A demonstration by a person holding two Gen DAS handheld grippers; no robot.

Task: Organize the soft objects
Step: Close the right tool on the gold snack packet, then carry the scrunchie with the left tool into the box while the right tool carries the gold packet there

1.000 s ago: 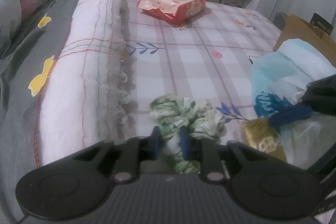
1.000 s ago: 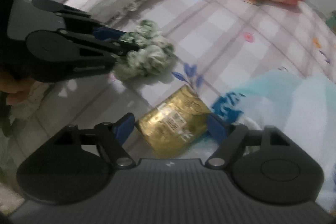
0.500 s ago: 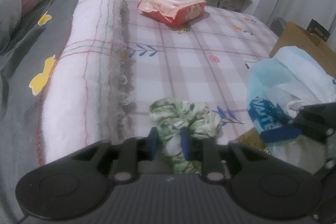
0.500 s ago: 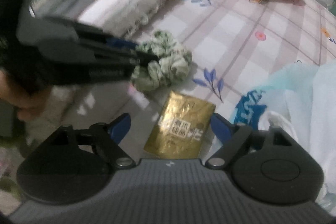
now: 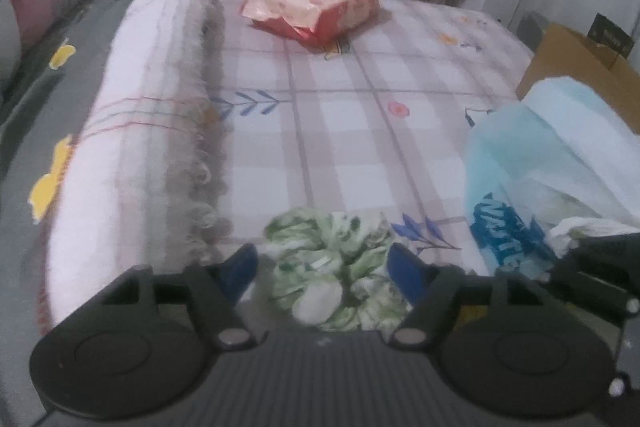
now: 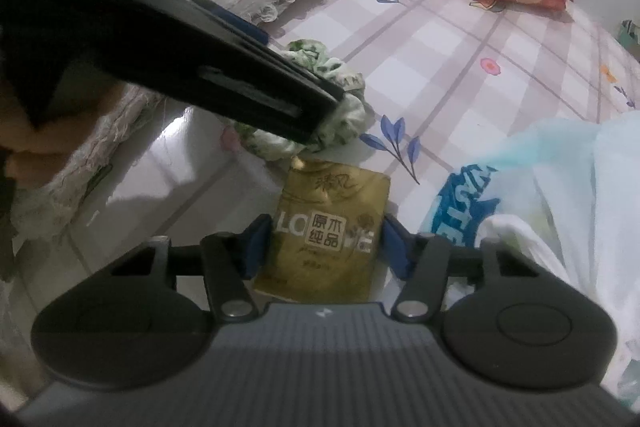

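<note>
Two sets of fingers work side by side. The left gripper (image 5: 322, 263) is spreading clear of the green scrunchie (image 5: 332, 267) lying on the bed (image 5: 340, 131). The right gripper (image 6: 326, 241) is closing around the gold packet (image 6: 328, 227), pads not yet pressing. Best to close squarely on its edges, clear of the plastic bag (image 6: 540, 187).

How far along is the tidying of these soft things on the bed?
Early. The left gripper is opening around the green-and-white fabric scrunchie, which lies on the checked sheet. The right gripper is closing around the gold foil packet. The red wipes pack lies untouched.
</note>
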